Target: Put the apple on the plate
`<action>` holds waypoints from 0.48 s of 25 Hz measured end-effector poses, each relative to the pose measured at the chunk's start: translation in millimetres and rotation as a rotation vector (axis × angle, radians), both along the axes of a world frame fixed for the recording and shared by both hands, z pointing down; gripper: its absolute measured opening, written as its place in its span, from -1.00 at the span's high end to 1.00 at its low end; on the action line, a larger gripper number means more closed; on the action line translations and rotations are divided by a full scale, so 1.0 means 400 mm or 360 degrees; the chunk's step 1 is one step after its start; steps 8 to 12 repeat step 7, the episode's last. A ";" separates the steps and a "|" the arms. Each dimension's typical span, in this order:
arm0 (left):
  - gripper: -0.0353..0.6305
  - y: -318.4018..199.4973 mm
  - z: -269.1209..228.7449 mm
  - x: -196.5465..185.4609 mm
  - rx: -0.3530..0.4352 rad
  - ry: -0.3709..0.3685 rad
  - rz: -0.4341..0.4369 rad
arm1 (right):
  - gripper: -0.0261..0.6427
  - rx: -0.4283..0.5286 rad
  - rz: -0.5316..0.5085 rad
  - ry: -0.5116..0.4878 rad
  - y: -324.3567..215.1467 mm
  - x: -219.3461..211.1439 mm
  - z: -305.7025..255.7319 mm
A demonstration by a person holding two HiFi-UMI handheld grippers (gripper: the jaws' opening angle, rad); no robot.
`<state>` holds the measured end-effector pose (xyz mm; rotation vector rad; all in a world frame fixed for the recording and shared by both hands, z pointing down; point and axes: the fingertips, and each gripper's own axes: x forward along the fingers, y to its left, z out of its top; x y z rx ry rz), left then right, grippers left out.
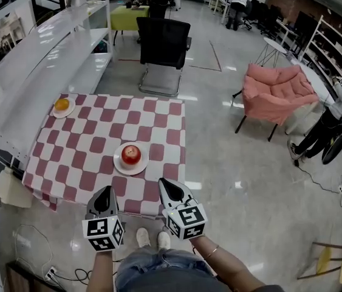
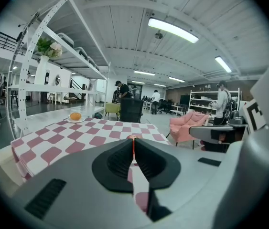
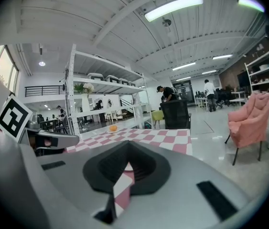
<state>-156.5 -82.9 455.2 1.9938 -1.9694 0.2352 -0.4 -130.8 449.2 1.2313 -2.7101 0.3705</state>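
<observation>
On worktop (image 1: 92, 145), toward near edge: red apple (image 1: 131, 154) resting in middle of white plate (image 1: 119, 163). At far left corner: orange (image 1: 62, 104) on small plate (image 1: 55, 112), well apart from apple. Beyond far edge: black chair (image 1: 163, 44); off to the right on the floor, pink armchair (image 1: 278, 90). Left gripper (image 1: 106, 190) and right gripper (image 1: 166, 182) side by side over near edge, short of plate, touching nothing. Left: fingers (image 2: 117, 159) pressed together, nothing between, pointed toward apple. Right: fingers together at tips, nothing held, checked cloth visible below.
</observation>
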 end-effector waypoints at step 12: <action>0.82 0.030 -0.004 0.025 0.0016 -0.0011 -0.0037 | 0.89 0.0017 -0.0032 -0.0015 0.019 0.029 -0.003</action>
